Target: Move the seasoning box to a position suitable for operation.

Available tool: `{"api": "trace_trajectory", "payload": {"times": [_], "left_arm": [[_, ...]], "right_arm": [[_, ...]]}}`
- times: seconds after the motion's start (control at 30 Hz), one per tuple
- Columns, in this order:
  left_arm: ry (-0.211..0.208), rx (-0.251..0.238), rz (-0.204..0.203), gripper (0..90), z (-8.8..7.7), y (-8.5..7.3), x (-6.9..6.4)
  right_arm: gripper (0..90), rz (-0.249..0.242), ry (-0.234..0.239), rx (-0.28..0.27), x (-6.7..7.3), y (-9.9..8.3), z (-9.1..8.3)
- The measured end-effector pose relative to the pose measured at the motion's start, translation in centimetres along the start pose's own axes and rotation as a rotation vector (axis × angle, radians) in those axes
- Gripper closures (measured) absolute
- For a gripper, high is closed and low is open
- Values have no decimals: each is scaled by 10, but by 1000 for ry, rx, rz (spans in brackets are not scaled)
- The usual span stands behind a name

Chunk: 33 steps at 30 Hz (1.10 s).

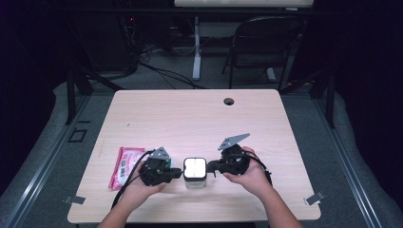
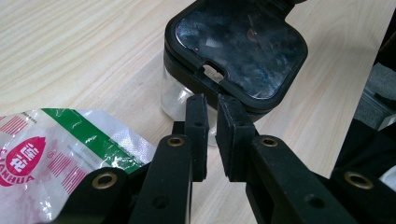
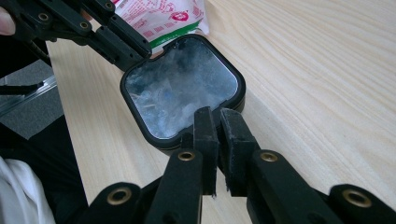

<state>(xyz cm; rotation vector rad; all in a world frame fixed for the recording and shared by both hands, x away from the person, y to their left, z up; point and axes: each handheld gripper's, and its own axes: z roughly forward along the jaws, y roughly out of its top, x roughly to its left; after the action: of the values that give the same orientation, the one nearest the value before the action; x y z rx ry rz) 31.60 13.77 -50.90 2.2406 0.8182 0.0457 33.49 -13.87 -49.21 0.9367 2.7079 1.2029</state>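
We see a person's two hands at the near edge of a pale wooden table (image 1: 157, 114), each holding a black gripper; between them, near centre, stands a small clear square container (image 1: 195, 175) with a black-rimmed, glossy lid (image 2: 238, 46). The left gripper (image 2: 212, 105) meets the lid's left edge by a small latch tab (image 2: 213, 71), its jaws nearly closed with only a thin gap and nothing visibly pinched; the right gripper (image 3: 217, 116) meets the right rim likewise, almost shut, though we cannot tell if it nips the rim. We judge the container light, rigid and slippery, best taken by the stiff black rim, steadied from both sides. Left of it lies a soft, crinkly red-and-white packet (image 1: 124, 166); beyond, the tabletop runs bare to a cable hole (image 1: 229, 101) near the far edge.
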Motion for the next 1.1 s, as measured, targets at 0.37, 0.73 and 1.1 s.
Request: {"api": "trace_trajectory", "payload": {"times": [0.37, 0.73, 1.1], "left_arm": [[-20, -29, -17, 829, -5, 3, 0], [-22, -36, 19, 809, -6, 10, -8], [-17, -42, 28, 783, -7, 13, -10]], "right_arm": [[862, 20, 15, -10, -3, -2, 0], [858, 8, -21, -13, 2, -4, 0], [761, 17, -31, -23, 5, -5, 1]]}}
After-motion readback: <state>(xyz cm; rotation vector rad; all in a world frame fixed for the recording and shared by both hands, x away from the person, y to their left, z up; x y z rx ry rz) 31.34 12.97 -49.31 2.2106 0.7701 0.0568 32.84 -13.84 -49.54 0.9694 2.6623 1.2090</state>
